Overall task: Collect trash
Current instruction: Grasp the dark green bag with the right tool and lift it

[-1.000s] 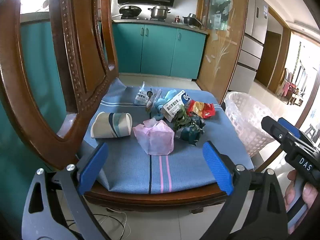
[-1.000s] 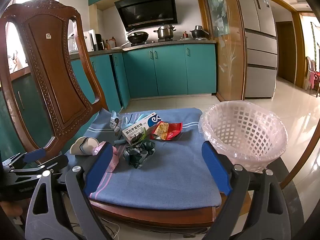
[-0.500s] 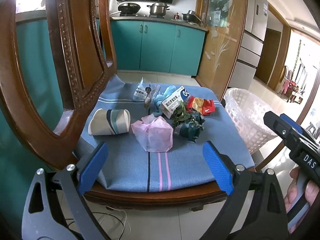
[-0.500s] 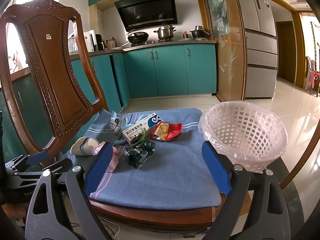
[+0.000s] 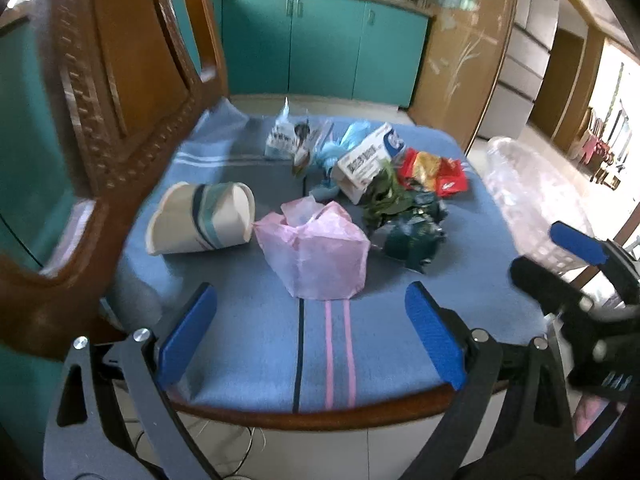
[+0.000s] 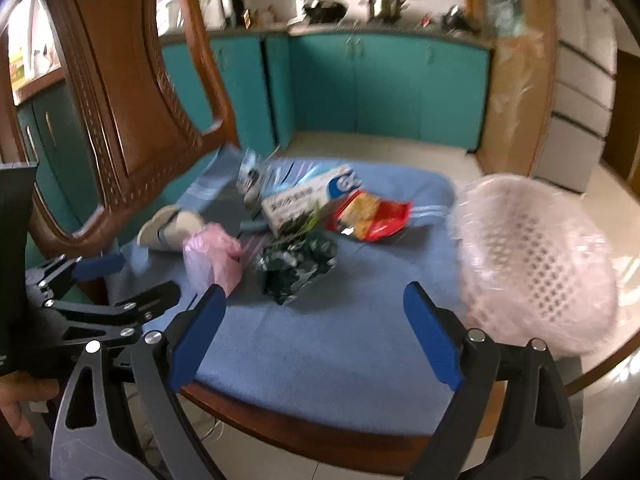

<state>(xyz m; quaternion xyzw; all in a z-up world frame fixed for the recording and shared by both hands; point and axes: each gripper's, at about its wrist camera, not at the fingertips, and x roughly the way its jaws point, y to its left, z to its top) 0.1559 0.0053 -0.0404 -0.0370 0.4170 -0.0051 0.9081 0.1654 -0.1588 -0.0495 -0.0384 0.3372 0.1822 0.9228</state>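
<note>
Trash lies on a chair's blue cushion (image 5: 248, 340): a tipped paper cup (image 5: 200, 218), a pink plastic bag (image 5: 316, 250), a dark green crumpled wrapper (image 5: 408, 224), a white and blue box (image 5: 368, 160), a red snack packet (image 5: 436, 170) and small clear wrappers (image 5: 292, 140). A white mesh basket (image 6: 536, 256) stands at the cushion's right. My left gripper (image 5: 312, 336) is open and empty, just short of the pink bag. My right gripper (image 6: 312, 332) is open and empty, over the cushion's front, near the green wrapper (image 6: 296, 264).
The carved wooden chair back (image 5: 132, 92) rises on the left. Teal kitchen cabinets (image 5: 320, 48) and a tiled floor lie behind. Each gripper shows in the other's view: the right one (image 5: 580, 276), the left one (image 6: 80, 292).
Both grippers have moved forward and down toward the cushion, so the trash looks closer. Both views are blurred by motion. Nothing has been taken hold of.
</note>
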